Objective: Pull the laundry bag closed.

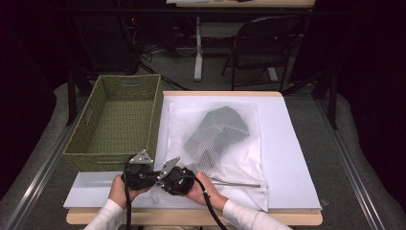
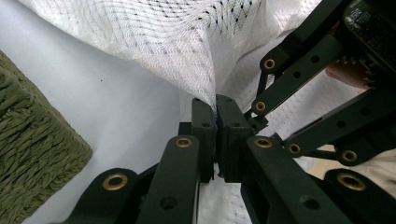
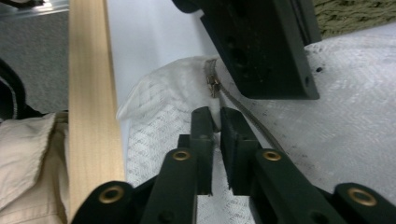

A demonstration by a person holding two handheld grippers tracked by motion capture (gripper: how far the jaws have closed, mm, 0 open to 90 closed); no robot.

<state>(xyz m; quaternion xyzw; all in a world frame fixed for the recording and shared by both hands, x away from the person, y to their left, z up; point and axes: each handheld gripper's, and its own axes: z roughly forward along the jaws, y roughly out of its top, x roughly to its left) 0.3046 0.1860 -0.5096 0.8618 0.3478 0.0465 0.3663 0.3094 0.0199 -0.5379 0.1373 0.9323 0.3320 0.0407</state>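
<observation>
Two claws, left claw [image 2: 215, 109] and right claw [image 3: 215, 122], each clenched on mesh bag [image 1: 225, 143] corner beside zipper pull [image 3: 213, 84], probably bracing it for unzipping.

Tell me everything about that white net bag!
The white mesh bag lies flat on the white sheet, beside the green woven basket. Something grey and folded shows through its netting. A zipper runs along its near edge. At its near corner, the left hand-held gripper and right hand-held gripper each pinch the fabric.
</observation>
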